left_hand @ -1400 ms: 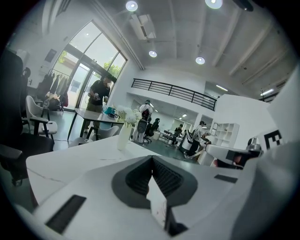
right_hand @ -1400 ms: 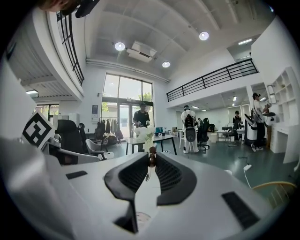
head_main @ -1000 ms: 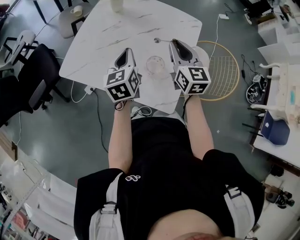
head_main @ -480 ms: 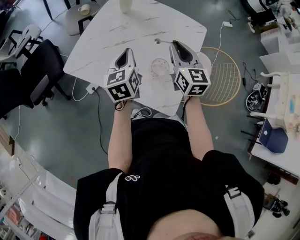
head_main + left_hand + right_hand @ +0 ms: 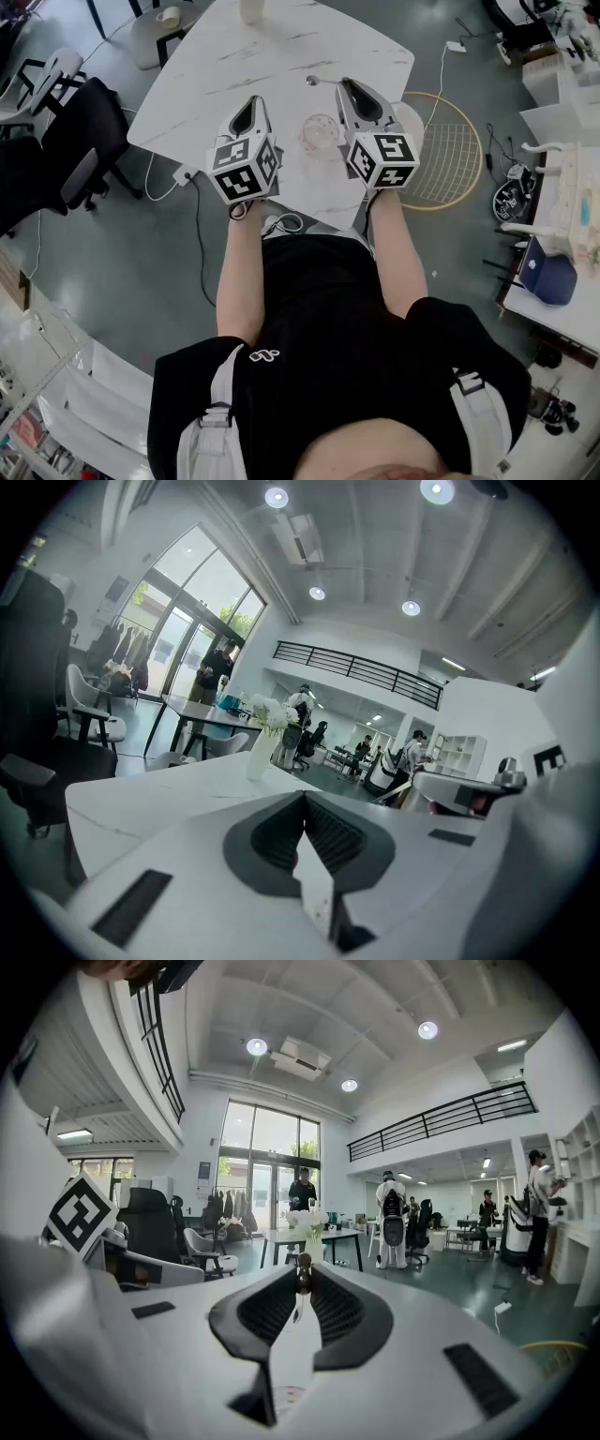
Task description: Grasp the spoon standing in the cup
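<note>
Left gripper (image 5: 251, 103): fingers closed on each other, nothing between them, held over the table (image 5: 234, 66).

Cup (image 5: 319, 133): clear glass, upright between the two grippers, close to the table's near edge. It looks empty.

Spoon (image 5: 321, 82): not in the cup. The right gripper (image 5: 345, 85) pinches its handle end narrowly at the fingertips, with the bowl pointing left.

Risks (judged):
- The tip-only pinch may let the spoon swivel or slip out and drop.
- A sideways move of the right gripper could knock the cup off the table.
</note>
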Available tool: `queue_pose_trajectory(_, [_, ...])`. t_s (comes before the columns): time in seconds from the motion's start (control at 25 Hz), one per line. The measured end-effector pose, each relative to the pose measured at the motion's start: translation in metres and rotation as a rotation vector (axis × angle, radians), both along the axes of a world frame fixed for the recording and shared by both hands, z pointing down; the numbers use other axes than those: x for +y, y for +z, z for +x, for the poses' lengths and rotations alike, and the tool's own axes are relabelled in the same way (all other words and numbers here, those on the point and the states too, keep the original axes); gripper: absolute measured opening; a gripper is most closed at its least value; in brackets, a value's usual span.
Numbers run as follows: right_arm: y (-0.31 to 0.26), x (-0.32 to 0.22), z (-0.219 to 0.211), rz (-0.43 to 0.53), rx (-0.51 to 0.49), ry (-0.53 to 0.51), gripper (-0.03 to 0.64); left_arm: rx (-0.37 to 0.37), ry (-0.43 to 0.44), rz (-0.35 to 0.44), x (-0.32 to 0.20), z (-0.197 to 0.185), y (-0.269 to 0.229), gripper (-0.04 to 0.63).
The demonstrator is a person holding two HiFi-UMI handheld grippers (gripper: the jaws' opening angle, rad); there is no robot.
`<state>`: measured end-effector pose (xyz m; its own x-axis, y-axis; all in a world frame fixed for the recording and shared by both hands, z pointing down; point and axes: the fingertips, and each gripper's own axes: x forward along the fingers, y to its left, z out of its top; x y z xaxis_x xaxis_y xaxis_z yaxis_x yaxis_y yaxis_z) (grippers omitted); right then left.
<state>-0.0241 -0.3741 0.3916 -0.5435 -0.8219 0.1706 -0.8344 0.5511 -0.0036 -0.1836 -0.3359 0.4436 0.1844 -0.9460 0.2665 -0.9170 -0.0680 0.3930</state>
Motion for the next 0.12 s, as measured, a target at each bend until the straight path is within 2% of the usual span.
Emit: queue_pose_trajectory(0.12, [0.0003, -0.0007, -0.0017, 0.000, 0.001, -0.004, 0.053, 0.001, -0.002, -0.001, -0.0007, -0.0012, 0.0005, 0.017])
